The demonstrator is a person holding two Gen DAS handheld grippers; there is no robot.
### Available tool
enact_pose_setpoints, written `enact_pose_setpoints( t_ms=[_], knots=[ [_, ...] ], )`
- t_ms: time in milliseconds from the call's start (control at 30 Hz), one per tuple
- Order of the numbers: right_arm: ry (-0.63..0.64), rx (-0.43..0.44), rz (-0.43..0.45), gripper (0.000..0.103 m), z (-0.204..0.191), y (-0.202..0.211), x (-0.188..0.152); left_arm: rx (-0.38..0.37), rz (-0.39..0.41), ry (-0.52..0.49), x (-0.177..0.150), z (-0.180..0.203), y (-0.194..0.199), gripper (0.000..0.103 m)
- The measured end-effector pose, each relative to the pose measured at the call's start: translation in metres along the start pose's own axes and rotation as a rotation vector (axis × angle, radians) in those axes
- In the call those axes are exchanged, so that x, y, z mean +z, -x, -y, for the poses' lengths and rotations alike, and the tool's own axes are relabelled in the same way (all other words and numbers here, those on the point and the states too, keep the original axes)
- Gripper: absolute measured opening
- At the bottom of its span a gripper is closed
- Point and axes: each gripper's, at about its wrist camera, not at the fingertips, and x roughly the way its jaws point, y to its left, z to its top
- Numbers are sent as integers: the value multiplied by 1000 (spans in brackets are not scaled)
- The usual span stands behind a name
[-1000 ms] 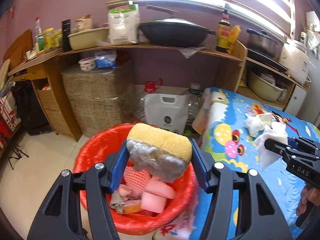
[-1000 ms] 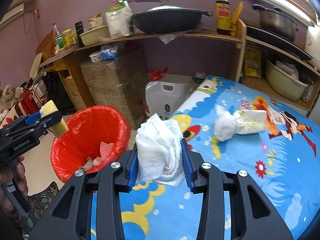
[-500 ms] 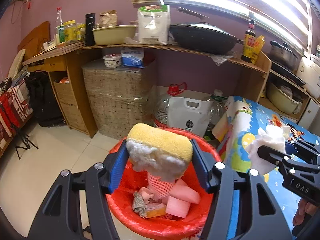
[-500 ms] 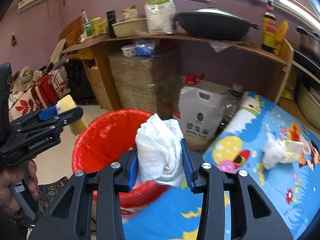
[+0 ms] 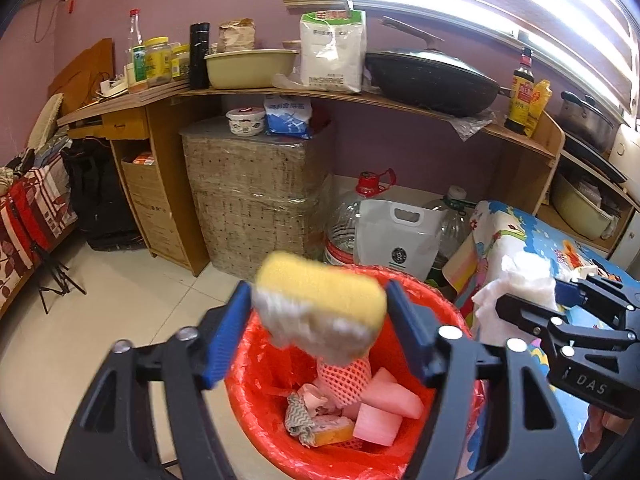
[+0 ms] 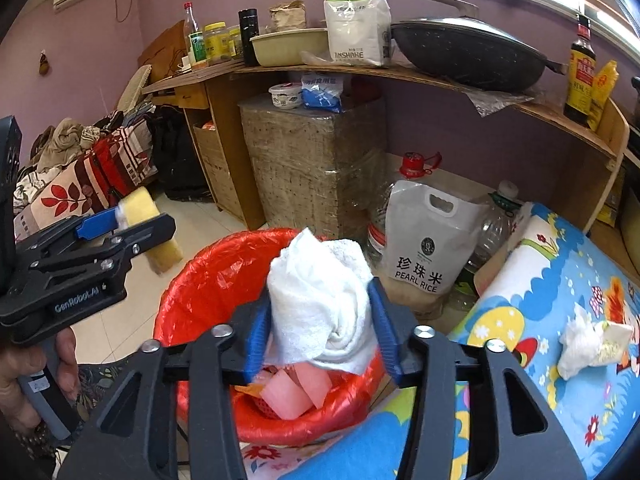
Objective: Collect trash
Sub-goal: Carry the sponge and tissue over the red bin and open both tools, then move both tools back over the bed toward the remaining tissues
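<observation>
Rice bag (image 6: 430,240), beyond the right gripper (image 6: 320,320) and past the red bin: "珍珠米" over "PEARL RICE".
White sack (image 6: 357,20) on the shelf, high above the right gripper: "INSHAKE" near its lower edge; characters on the green top too small to read.
Left gripper (image 6: 136,220), on its black body, left of the right gripper: "GenRobot.AI".
Right gripper body in the left wrist view (image 5: 560,304): "DAS".

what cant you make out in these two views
- Left wrist view: sponge is motion-blurred, so whether the left gripper is clamping it is unclear.
- Right wrist view: bin contents mostly hidden behind tissue and the right gripper.
- Bin base cut off in both.
</observation>
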Motion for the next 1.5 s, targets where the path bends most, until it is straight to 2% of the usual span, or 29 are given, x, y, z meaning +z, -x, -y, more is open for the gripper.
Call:
enact_pose_setpoints(
  t_ms=[67, 267, 367, 567, 1500],
  knots=[
    [7, 4, 5, 57, -1, -1, 2, 5, 3, 8, 0, -2, 0, 79],
    [19, -9, 6, 57, 0, -3, 2, 5, -1, 6, -3, -2, 1, 79],
    [7, -21, 20, 66, 6, 2, -3, 1, -3, 4, -6, 2, 1, 79],
    [-21, -46, 23, 67, 26, 12, -13, -20, -8, -9, -11, 17, 0, 79],
    [-186, -232, 61, 73, 176, 79, -71, -167, -28, -156, -18, 159, -16, 79]
  ],
)
